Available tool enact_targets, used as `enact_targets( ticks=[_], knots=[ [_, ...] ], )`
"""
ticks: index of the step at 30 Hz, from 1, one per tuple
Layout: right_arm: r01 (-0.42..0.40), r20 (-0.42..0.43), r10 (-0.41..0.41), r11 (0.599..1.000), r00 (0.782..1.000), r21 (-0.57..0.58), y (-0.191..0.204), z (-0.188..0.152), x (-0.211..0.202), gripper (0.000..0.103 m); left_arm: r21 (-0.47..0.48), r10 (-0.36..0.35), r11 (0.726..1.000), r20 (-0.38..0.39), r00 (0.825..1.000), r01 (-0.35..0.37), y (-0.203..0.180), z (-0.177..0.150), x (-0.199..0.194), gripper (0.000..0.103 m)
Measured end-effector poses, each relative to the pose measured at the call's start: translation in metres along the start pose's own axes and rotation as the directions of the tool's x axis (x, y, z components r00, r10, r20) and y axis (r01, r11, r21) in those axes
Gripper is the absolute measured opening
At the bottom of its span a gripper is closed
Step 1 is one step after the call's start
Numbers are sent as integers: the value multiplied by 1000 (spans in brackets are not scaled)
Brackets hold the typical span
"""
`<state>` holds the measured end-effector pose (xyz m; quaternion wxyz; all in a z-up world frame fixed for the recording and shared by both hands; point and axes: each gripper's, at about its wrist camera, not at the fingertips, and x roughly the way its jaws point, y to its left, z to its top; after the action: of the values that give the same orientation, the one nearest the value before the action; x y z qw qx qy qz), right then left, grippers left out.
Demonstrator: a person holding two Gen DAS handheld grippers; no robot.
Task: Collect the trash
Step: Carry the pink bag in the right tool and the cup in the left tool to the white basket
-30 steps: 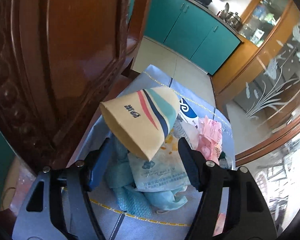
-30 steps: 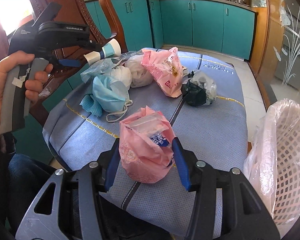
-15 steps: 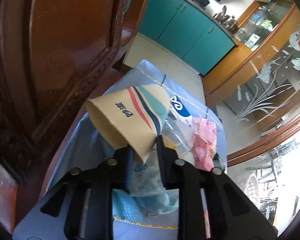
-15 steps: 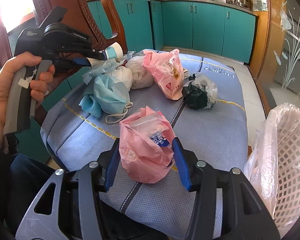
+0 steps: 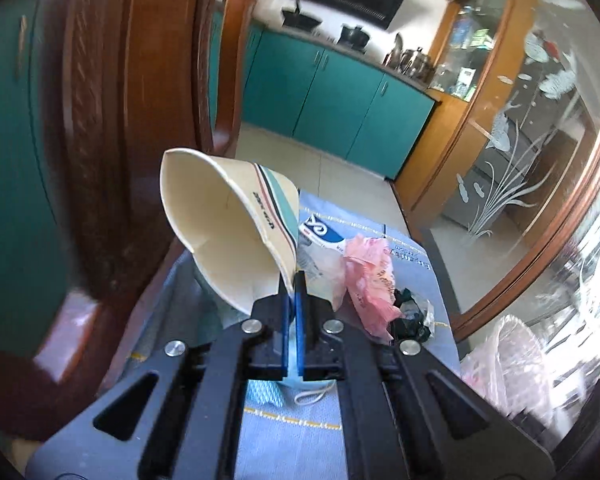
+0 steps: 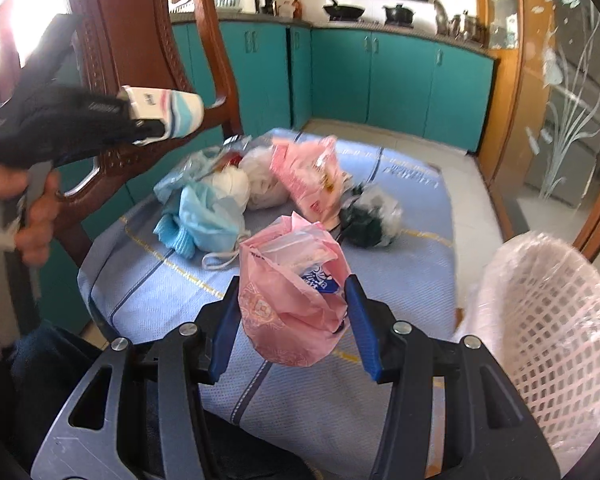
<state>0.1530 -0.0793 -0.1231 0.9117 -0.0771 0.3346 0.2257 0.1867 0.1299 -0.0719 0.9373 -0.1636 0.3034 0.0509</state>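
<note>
The left gripper is clenched on the rim of a paper cup, its blue pads pinching the cup's wall flat between them. The cup is lifted clear of the counter, off to the left near the carved wooden chair back, with its open mouth turned toward the gripper and its striped side facing away. In the right wrist view a hand squeezes the handle of that left gripper.

The right gripper is grasping a pink plastic bag, which bulges between its two blue pads and hangs just above the near edge of the counter's blue cloth.

Farther back on the cloth lie a blue face mask, white crumpled bags, another pink bag and a dark green wad, all close together. To the right, beside the counter, stands a white mesh basket lined with clear plastic.
</note>
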Motion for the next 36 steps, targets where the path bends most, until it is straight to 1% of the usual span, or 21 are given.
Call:
enact_targets(
  ticks=[4,8,12,19,21,27,31,36],
  knots=[
    [42,49,-42,999,998,-11,-3,9,-21,51,84,37,995,95,995,-45,-21,-11,-41,4],
    [77,91,-75,997,993,-13,-4,16,-42,51,138,57,987,155,986,-79,-36,-18,-71,3],
    [109,138,-107,994,985,-10,-3,21,-64,51,168,59,981,198,978,-93,-47,-28,-95,4],
    [154,235,-149,988,961,-2,-3,30,-107,51,213,53,971,256,965,-110,-59,-41,-123,4],
    [160,253,-155,987,955,-2,-3,32,-115,51,216,49,970,262,964,-108,-62,-43,-126,4],
    [164,270,-159,986,950,2,-2,30,-126,51,235,46,965,278,959,-115,-72,-51,-138,4],
    [173,282,-168,985,945,6,-1,28,-131,51,241,43,964,273,961,-112,-69,-55,-140,4],
    [179,290,-175,984,941,12,-3,27,-136,51,249,43,962,271,962,-113,-75,-57,-141,4]
  ],
)
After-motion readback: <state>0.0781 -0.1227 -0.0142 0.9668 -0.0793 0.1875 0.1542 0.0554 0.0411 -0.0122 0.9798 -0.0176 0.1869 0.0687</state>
